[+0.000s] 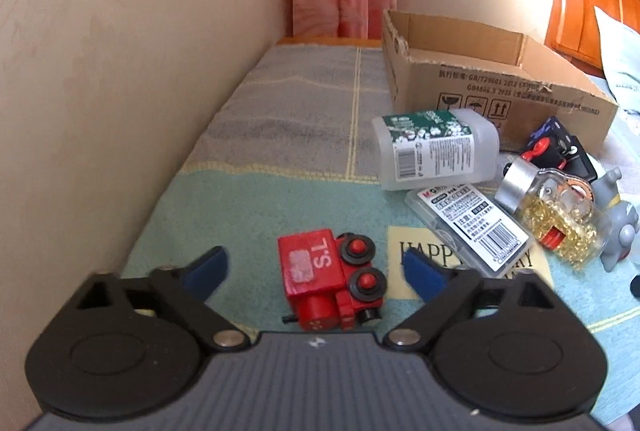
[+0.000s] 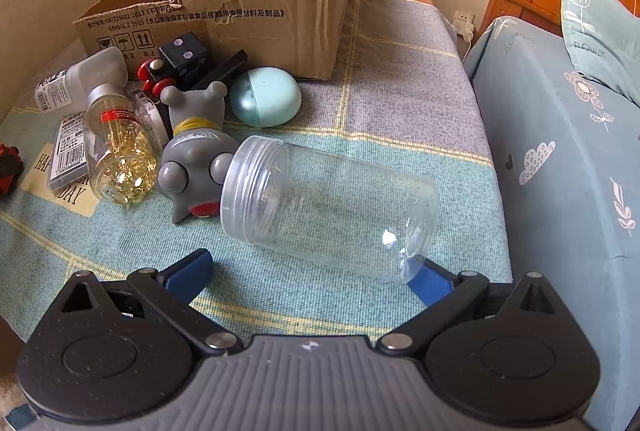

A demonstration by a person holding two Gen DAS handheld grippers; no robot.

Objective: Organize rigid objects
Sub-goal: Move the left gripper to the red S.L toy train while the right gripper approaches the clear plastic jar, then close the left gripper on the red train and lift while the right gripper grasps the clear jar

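Red toy train (image 1: 330, 281) — between spread hand-held gripper (image 1: 316, 269) fingers

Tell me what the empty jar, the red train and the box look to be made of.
Empty jar: clear glossy plastic by its look; the blanket shows through and the neck has moulded threads. Red train: probably painted wood, given its blocky body and smooth red coat, with black wheels. Box: plain brown corrugated cardboard, matte, with ragged torn edges and printed text.

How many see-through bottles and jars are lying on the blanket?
3: a big empty jar by the right tongs, a bottle of yellow beads left of the gray toy, and a frosted bottle by the box. More may hide.
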